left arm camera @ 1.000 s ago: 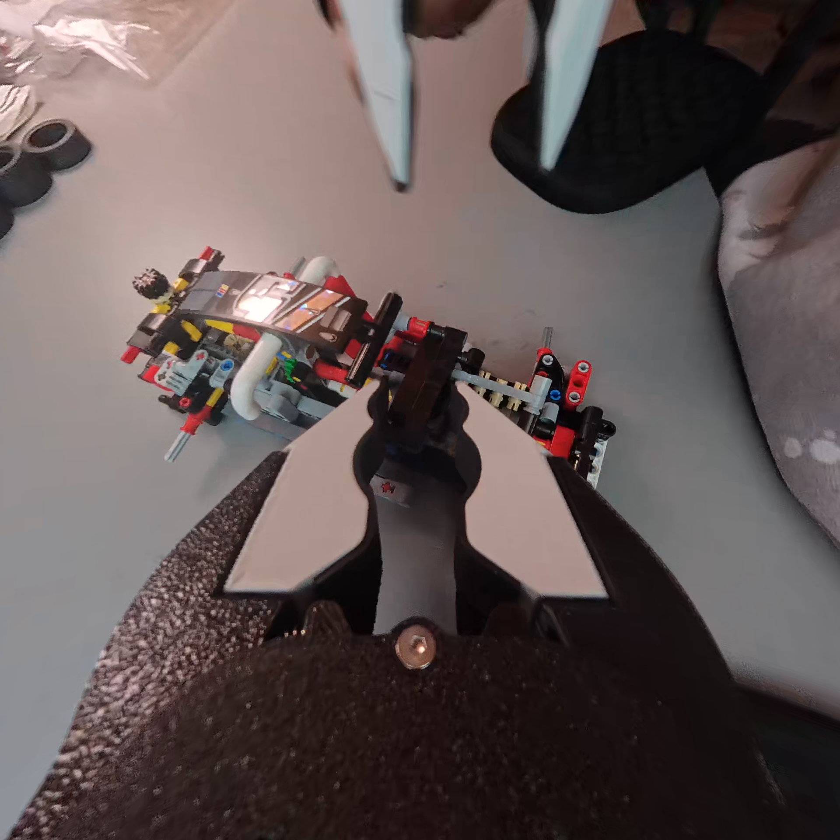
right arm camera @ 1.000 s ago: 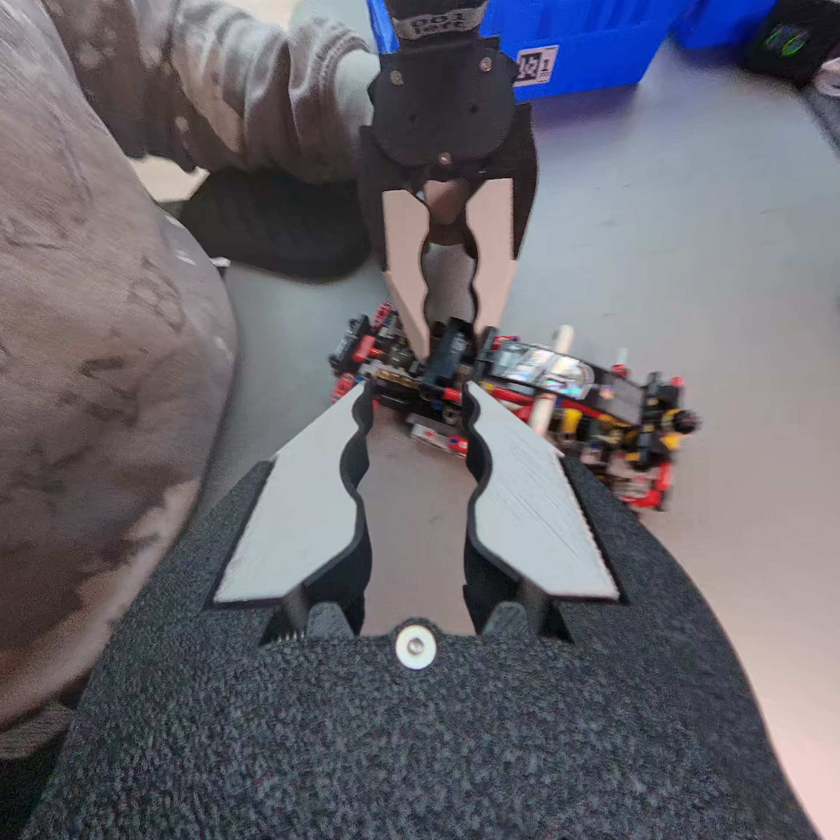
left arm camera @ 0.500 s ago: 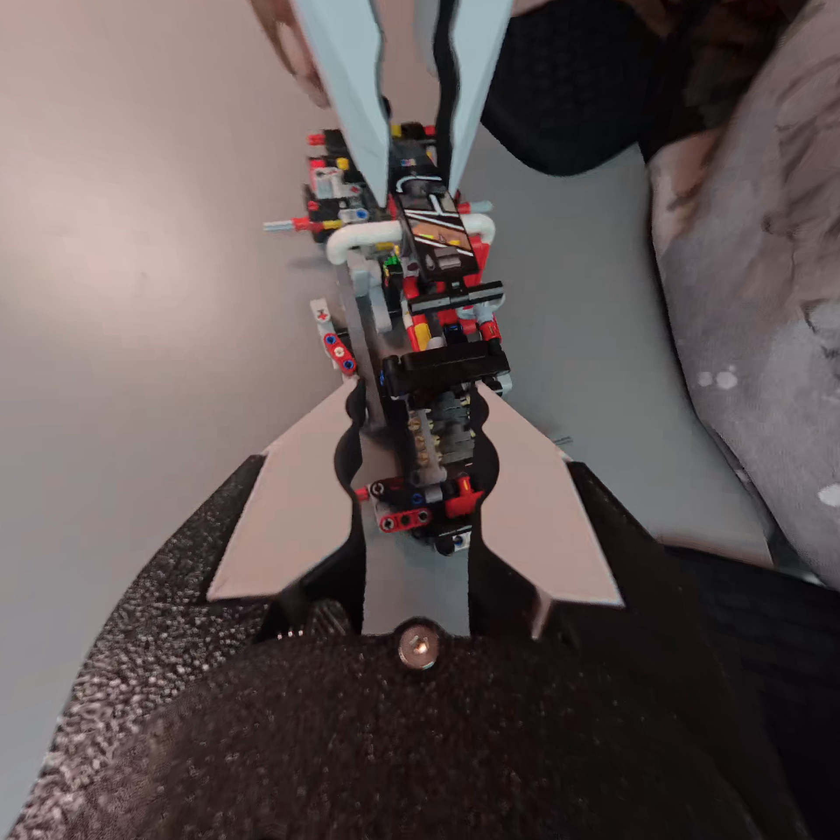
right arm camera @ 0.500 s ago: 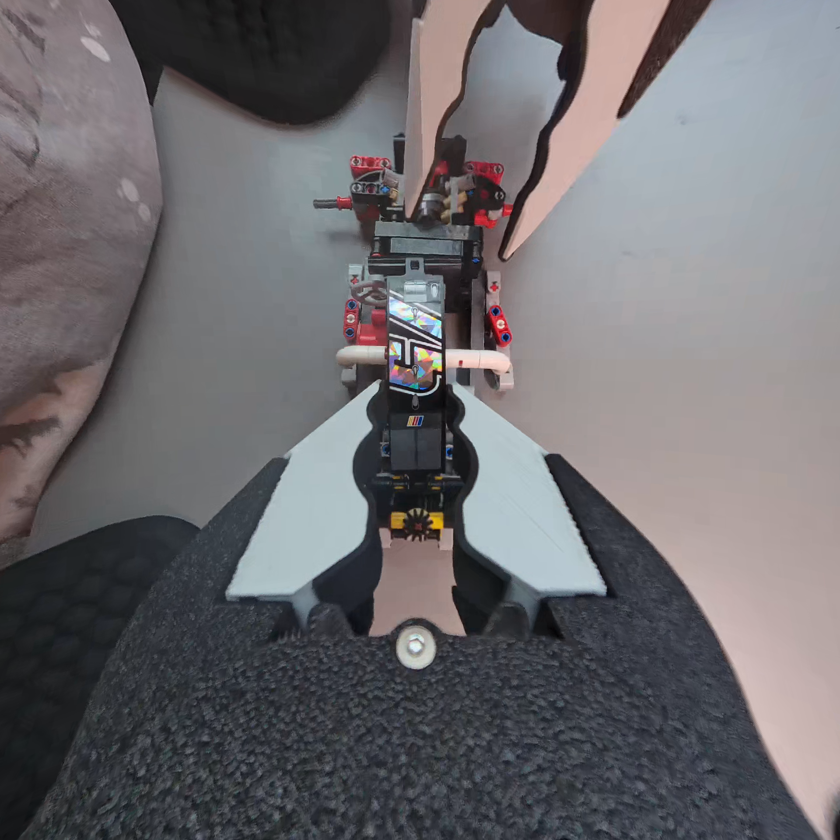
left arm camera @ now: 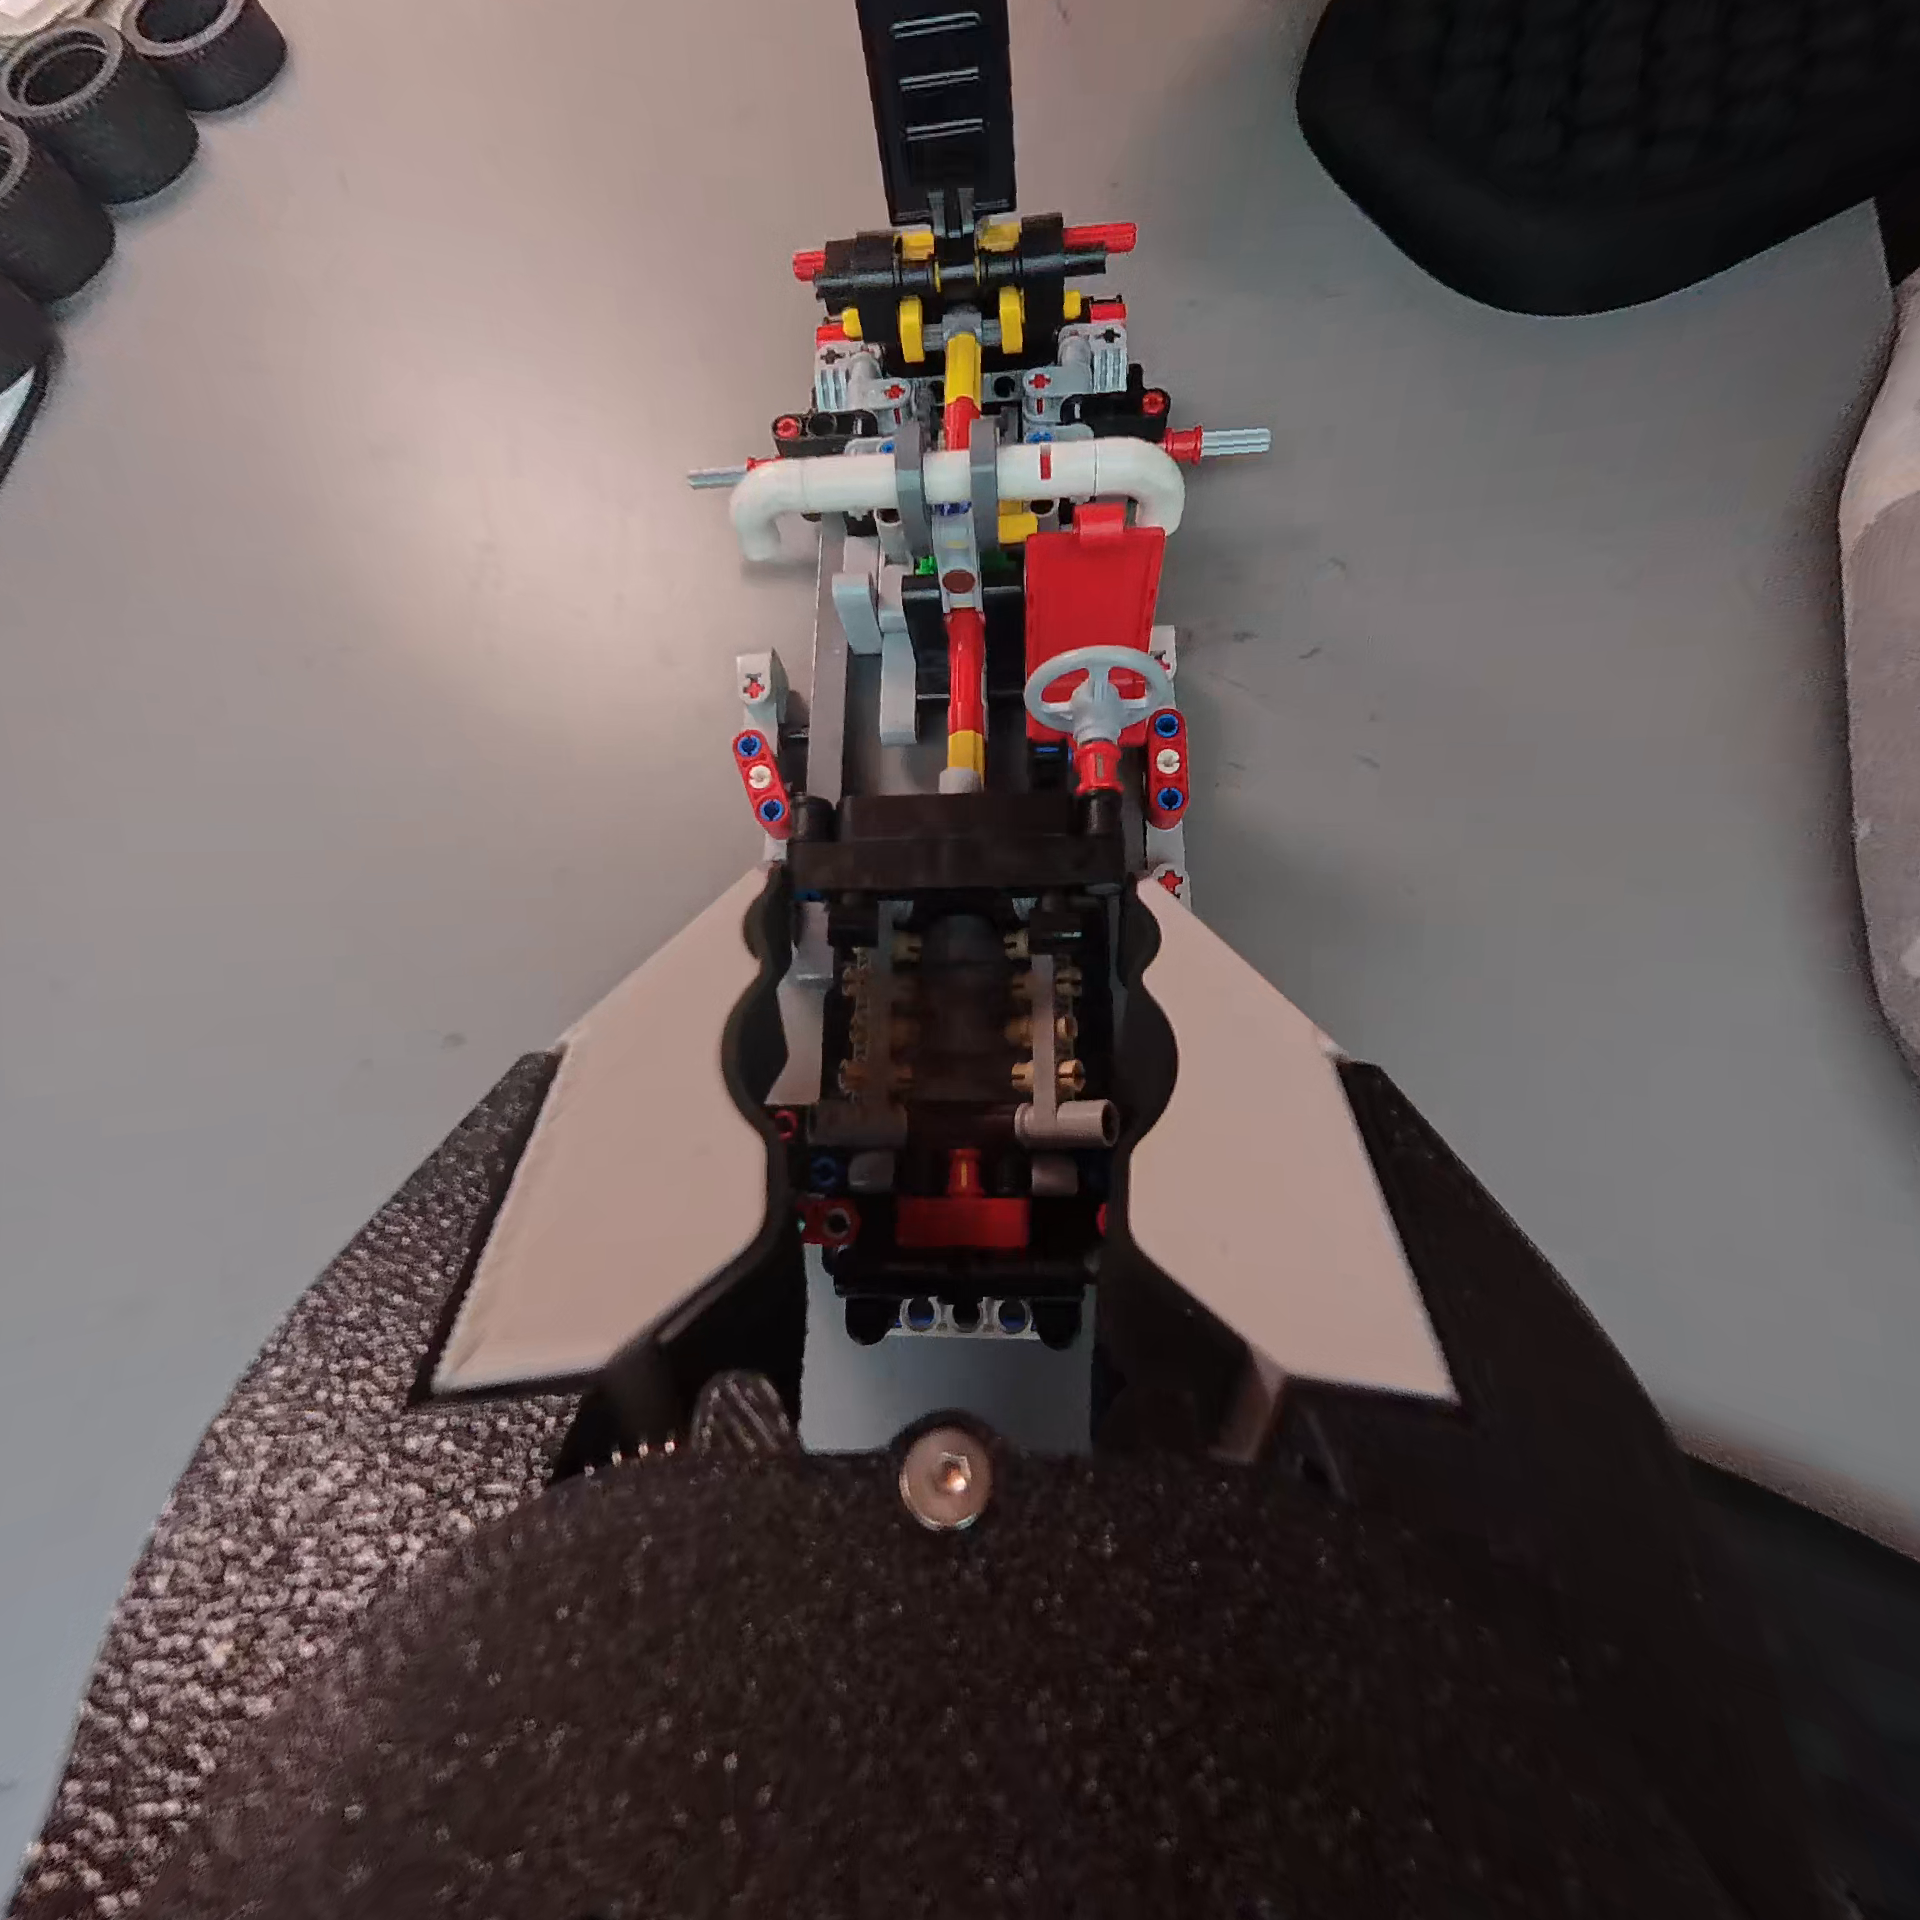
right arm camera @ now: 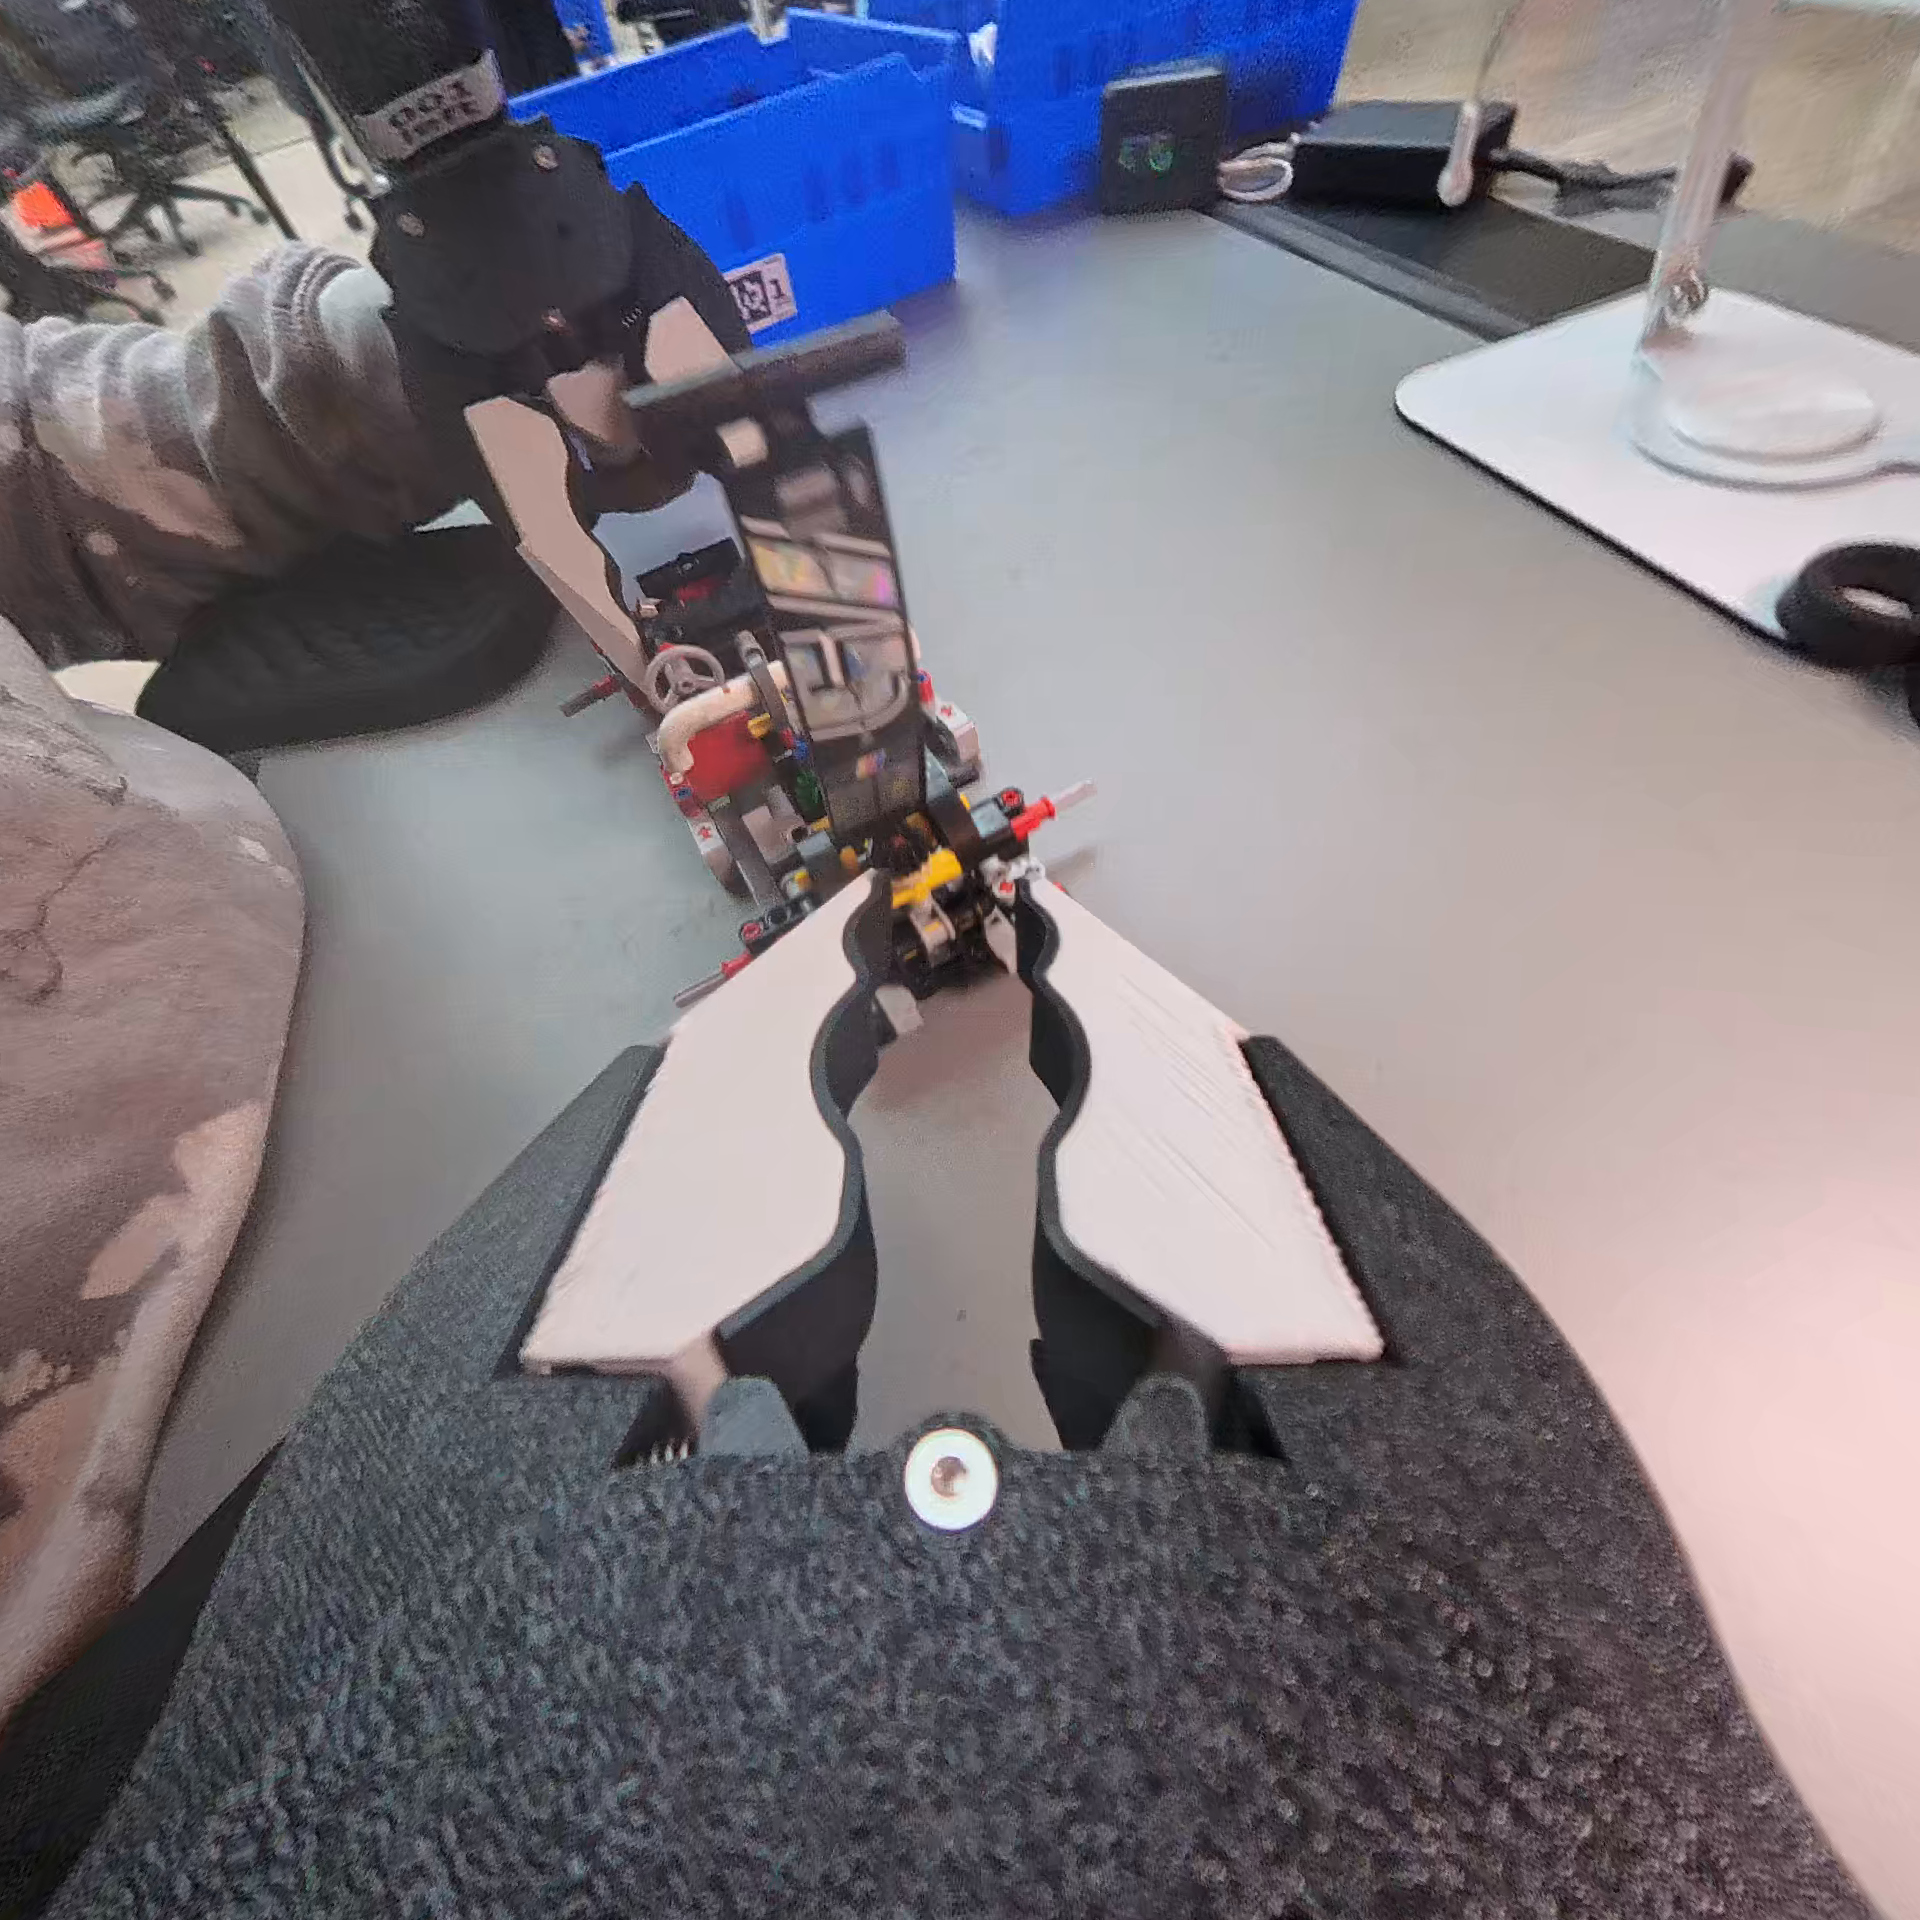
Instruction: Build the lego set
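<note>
A partly built lego car (left arm camera: 961,665) lies on the grey table, lengthwise away from me in the left wrist view. It has a red seat, a grey steering wheel and a white curved bar. My left gripper (left arm camera: 951,904) is shut on the car's engine end, one finger on each side. The car's black panel (left arm camera: 943,104) with shiny stickers stands hinged upright at the far end, and shows in the right wrist view (right arm camera: 831,582). My right gripper (right arm camera: 948,899) is narrowly open and empty, in line with the car's yellow-geared nose (right arm camera: 930,883). The left gripper (right arm camera: 561,540) shows behind the car.
Several black tyres (left arm camera: 94,125) lie at the far left. A black chair seat (left arm camera: 1610,135) and a person's grey sleeve (right arm camera: 156,436) are beside the car. Blue bins (right arm camera: 790,177), a white stand base (right arm camera: 1662,436) and another tyre (right arm camera: 1860,603) are farther off. The tips of one gripper are about 15 cm away from the tips of the other.
The car has turned to lie lengthwise between the grippers. Its black panel swung up from flat to upright. The right gripper, which straddled the panel, has drawn back to the car's nose.
</note>
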The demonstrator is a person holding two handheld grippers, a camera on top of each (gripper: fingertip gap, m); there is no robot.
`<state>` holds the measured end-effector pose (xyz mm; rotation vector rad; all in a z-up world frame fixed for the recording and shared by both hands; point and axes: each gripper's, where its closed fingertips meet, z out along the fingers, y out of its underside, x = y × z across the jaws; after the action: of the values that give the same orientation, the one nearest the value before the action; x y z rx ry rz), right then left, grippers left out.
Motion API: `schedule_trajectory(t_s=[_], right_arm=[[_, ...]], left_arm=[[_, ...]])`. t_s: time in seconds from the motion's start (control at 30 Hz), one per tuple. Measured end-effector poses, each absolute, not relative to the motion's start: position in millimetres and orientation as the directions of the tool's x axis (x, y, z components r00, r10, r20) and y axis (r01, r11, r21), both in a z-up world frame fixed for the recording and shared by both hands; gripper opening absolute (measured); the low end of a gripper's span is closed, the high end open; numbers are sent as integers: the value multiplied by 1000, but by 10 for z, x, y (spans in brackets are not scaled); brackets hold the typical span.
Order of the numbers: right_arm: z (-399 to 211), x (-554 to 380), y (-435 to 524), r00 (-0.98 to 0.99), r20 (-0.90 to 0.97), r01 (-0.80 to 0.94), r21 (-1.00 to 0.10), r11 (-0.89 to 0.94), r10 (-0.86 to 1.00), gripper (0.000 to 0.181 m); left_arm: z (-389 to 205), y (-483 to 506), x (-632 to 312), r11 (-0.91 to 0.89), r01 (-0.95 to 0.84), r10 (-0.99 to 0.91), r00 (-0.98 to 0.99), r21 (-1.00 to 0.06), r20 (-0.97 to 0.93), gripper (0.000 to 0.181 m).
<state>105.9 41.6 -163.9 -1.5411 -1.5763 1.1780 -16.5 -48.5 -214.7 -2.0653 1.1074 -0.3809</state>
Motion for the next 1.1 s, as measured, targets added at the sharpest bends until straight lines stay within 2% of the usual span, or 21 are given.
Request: schedule_trajectory(t_s=[0.07,0.13,0.27,0.37,0.47,0.6,0.67,0.8,0.9,1.0,1.1], right_arm=[[-1644,1240,428,-72,-200,428,-891,-151,977,33],[-1510,1370,526,7,-189,388,-905,-177,982,34],[-1191,1317,420,45,3,377,-926,-14,999,33],[-1365,971,251,-22,250,507,-832,226,968,44],[-1590,618,185,-121,408,576,-714,399,905,43],[-1768,329,200,-237,509,608,-587,534,828,25],[-1728,283,247,-223,541,596,-583,553,811,19],[-1473,414,492,38,410,523,-785,331,911,15],[-1479,629,731,259,167,431,-901,41,951,13],[-1525,719,748,317,-138,311,-919,-240,938,18],[-1517,741,762,326,-259,255,-902,-349,909,17]], left_arm=[[-2141,-459,-161,-341,-586,-806,584,-735,-93,63],[-2135,-429,-161,-338,-582,-803,588,-740,-96,63],[-2130,-343,-162,-347,-575,-789,606,-741,-101,63],[-2132,-296,-138,-349,-574,-789,607,-741,-98,63],[-2130,-293,-134,-349,-574,-785,611,-741,-103,63],[-2123,-303,-138,-352,-566,-772,626,-746,-110,63],[-2121,-304,-168,-353,-559,-761,638,-750,-117,59],[-2125,-323,-217,-338,-544,-745,653,-768,-135,57],[-2122,-308,-236,-333,-545,-744,653,-769,-141,57],[-2118,-274,-218,-326,-540,-750,647,-776,-135,56],[-2120,-239,-194,-319,-554,-758,636,-769,-144,56]])
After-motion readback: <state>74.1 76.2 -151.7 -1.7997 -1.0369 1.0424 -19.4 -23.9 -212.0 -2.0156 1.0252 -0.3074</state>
